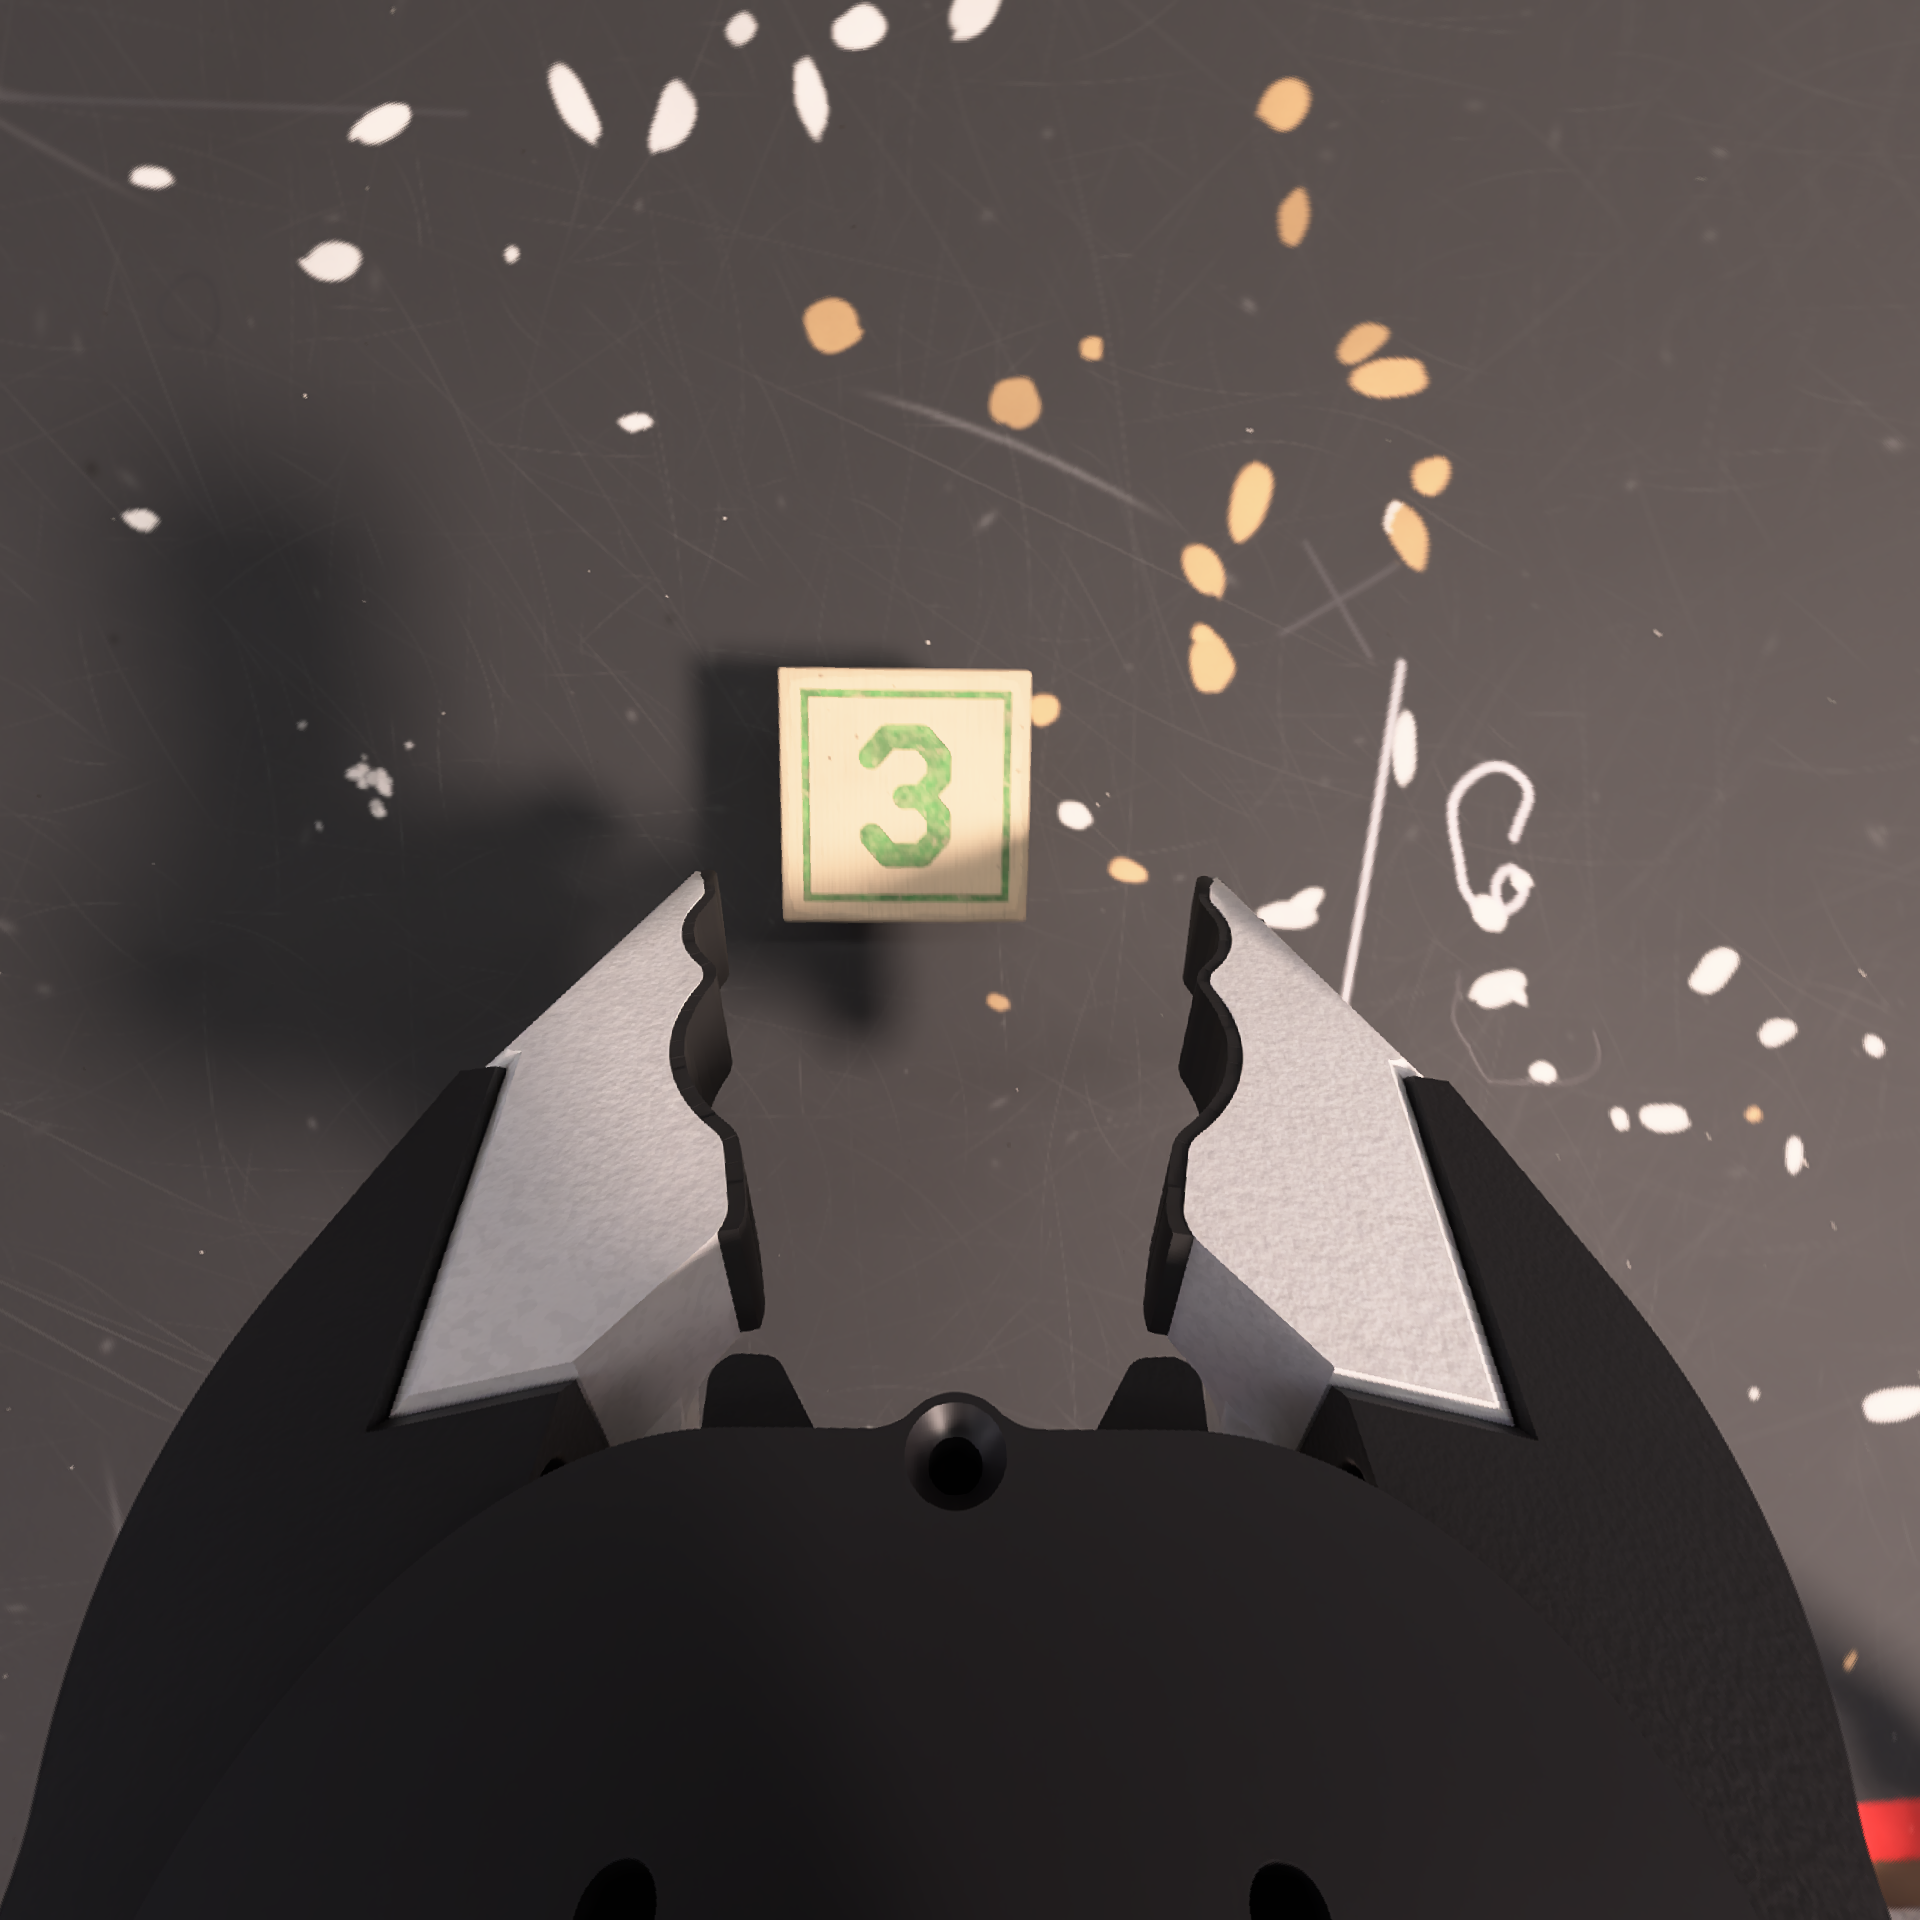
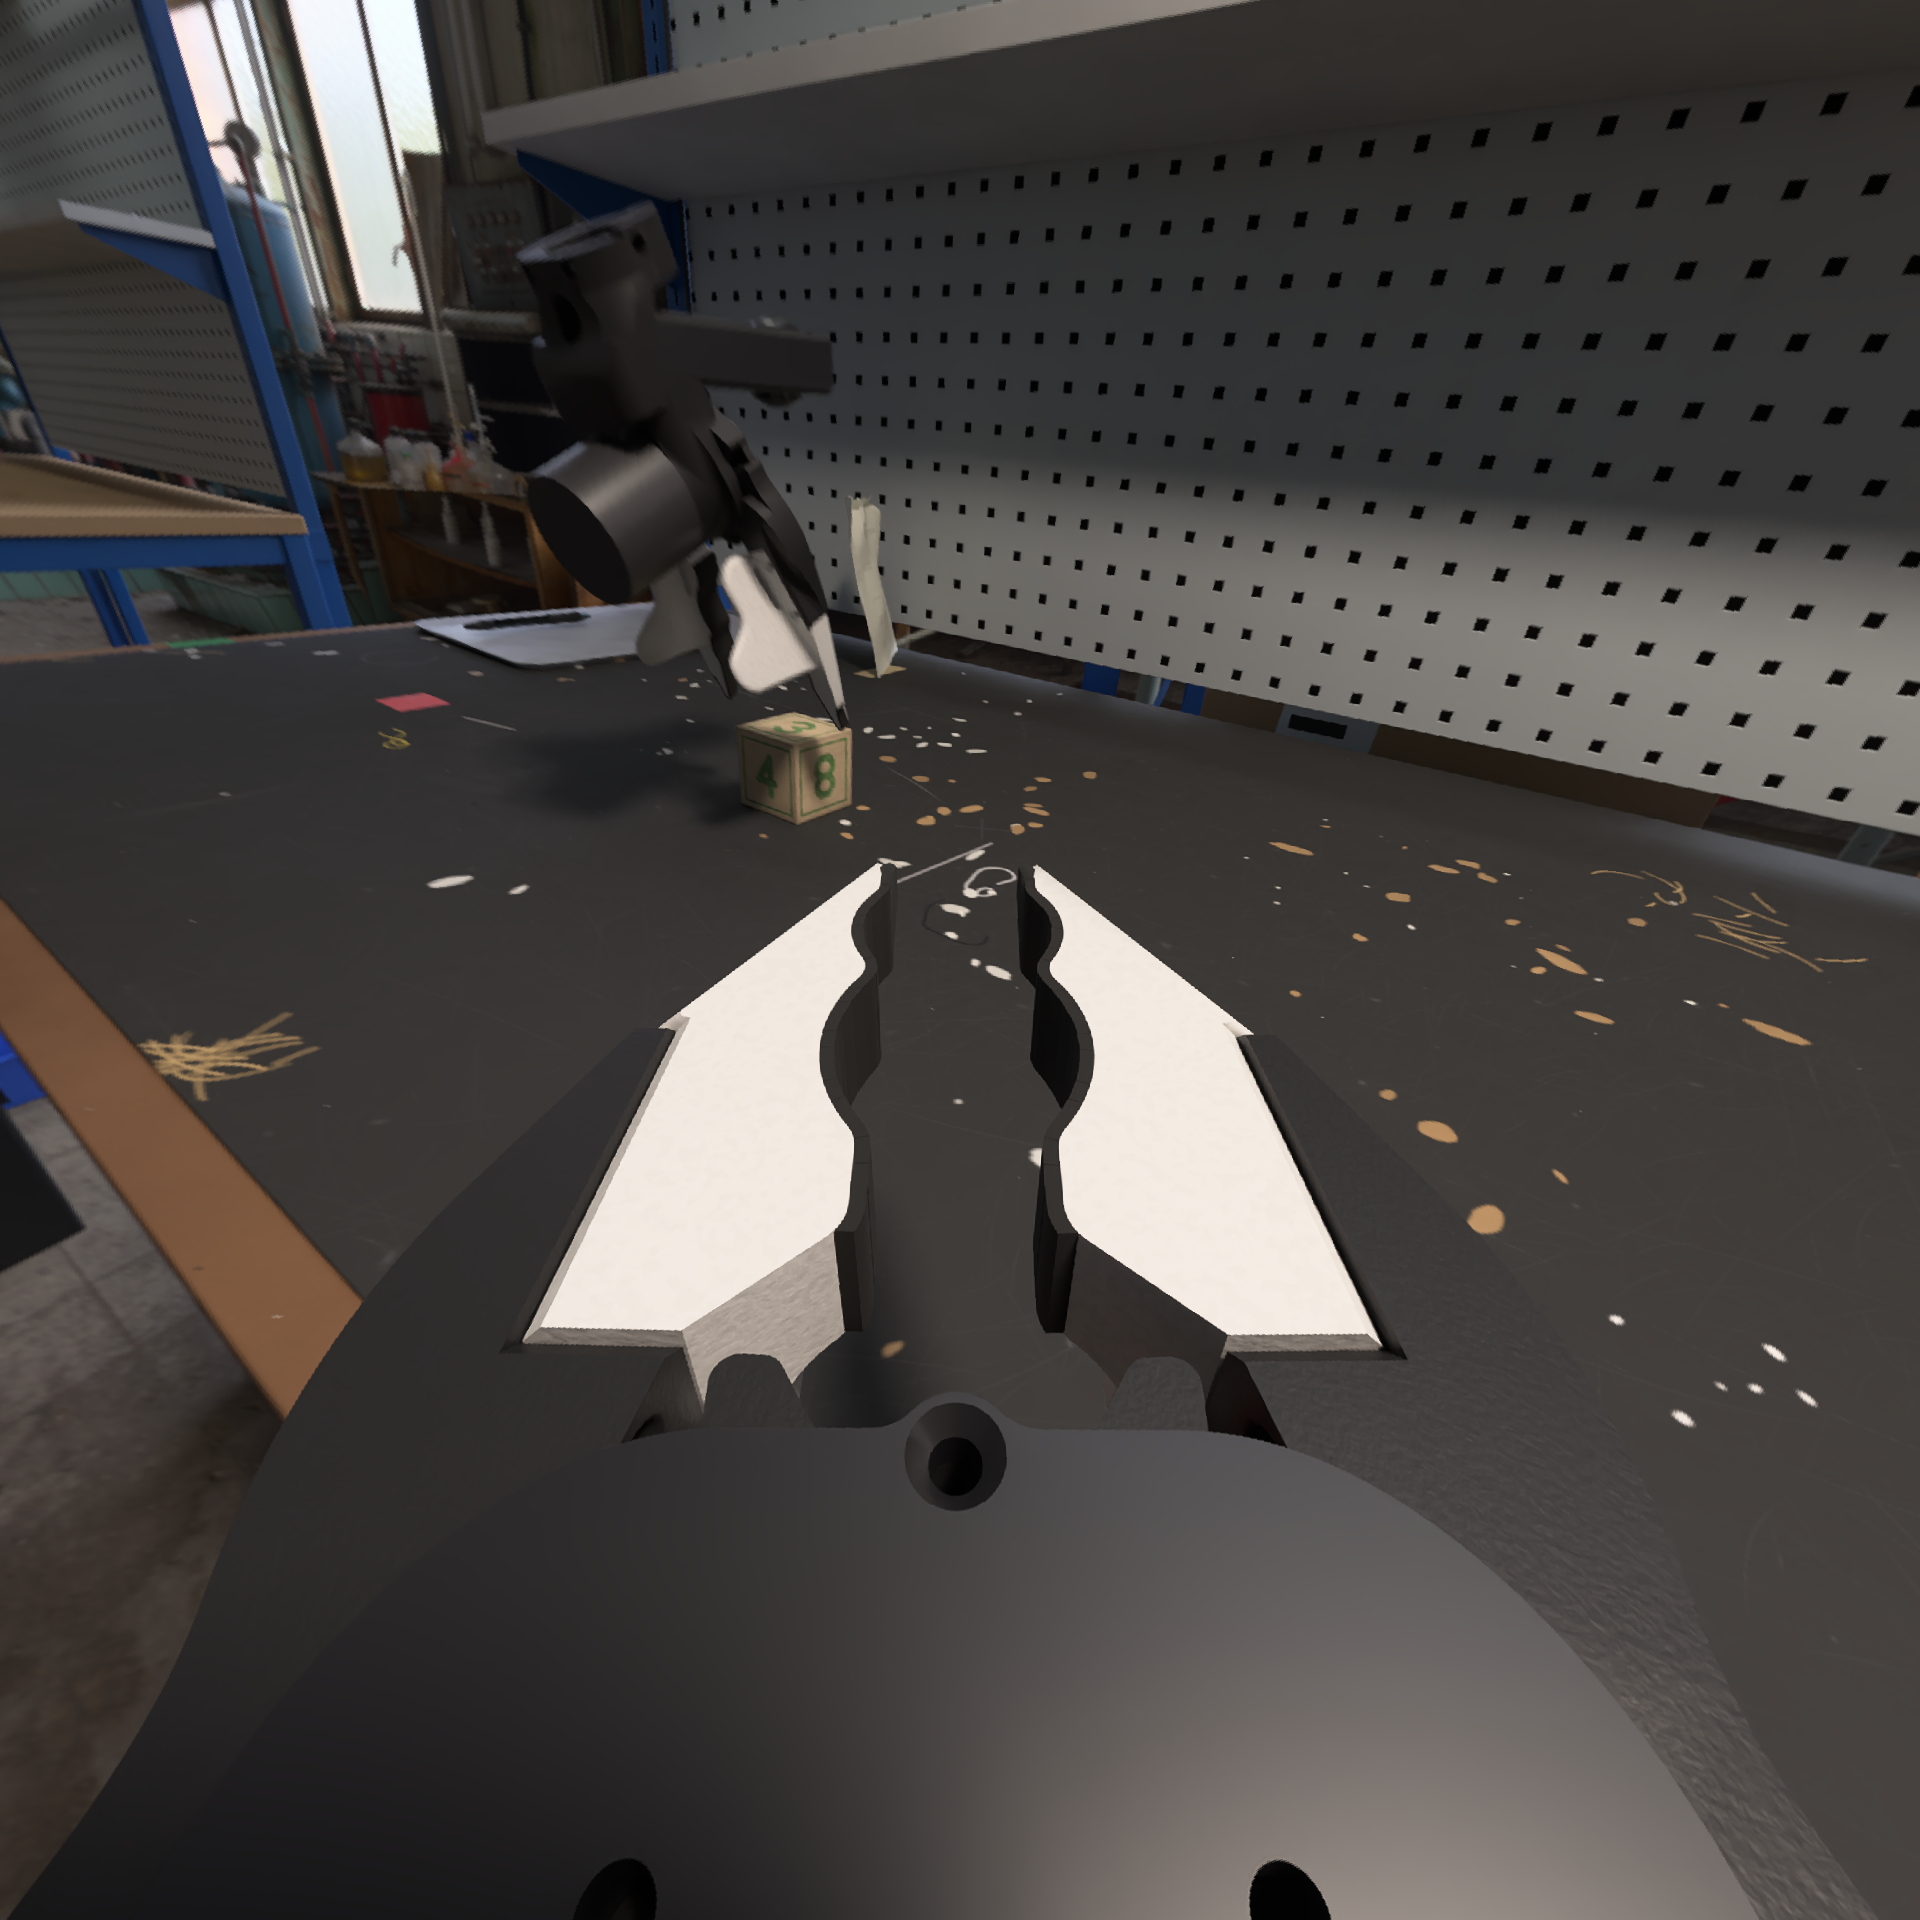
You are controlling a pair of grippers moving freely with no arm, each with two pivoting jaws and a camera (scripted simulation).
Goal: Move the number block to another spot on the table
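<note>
Block [image 1: 904,795] with green numbers on its sides sits flat on the dark, paint-speckled surface [image 1: 1558,260], near the middle and a bit toward the far wall with holes, and nothing is touching it. The left gripper [image 1: 954,894] hangs right above it with its jaws wide and empty, tips just over the block's top, while the right gripper [image 2: 956,873] waits nearer and lower, well apart, jaws set narrow and also empty. If the left one drops a little off to one side, a tip could bump the block's top edge and push or tip it away instead of catching it.
</note>
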